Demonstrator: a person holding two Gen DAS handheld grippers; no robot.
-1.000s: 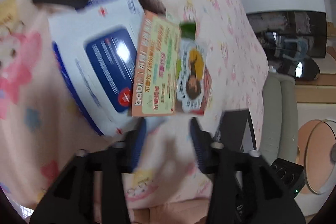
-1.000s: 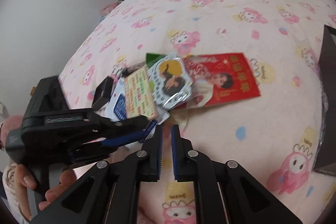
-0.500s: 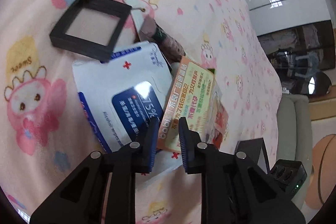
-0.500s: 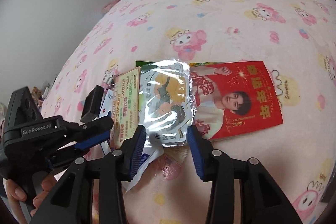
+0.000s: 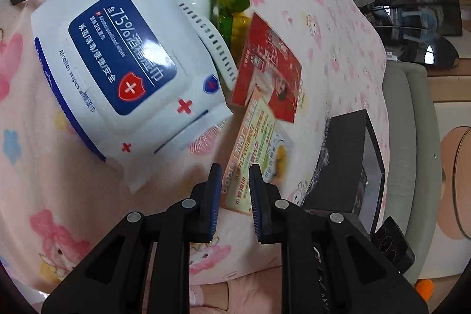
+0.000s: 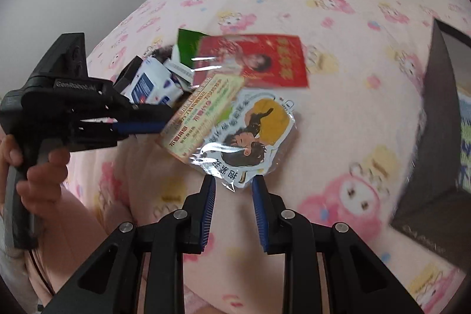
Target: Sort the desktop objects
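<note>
Orange-green box [image 5: 253,155] lifted off pink bed [image 5: 59,181], edge pinched in left hand-held gripper [image 5: 234,181]. Sticker pack [image 6: 250,134] beside it, corner between right hand-held gripper [image 6: 234,190] pads, jaws closing, not visibly pressing. Wipes [image 5: 117,64], red envelope [image 6: 265,61] behind.

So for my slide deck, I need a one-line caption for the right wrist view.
Right gripper closing on a cartoon sticker pack while the left gripper pinches an orange-green card over a pink blanket.
</note>
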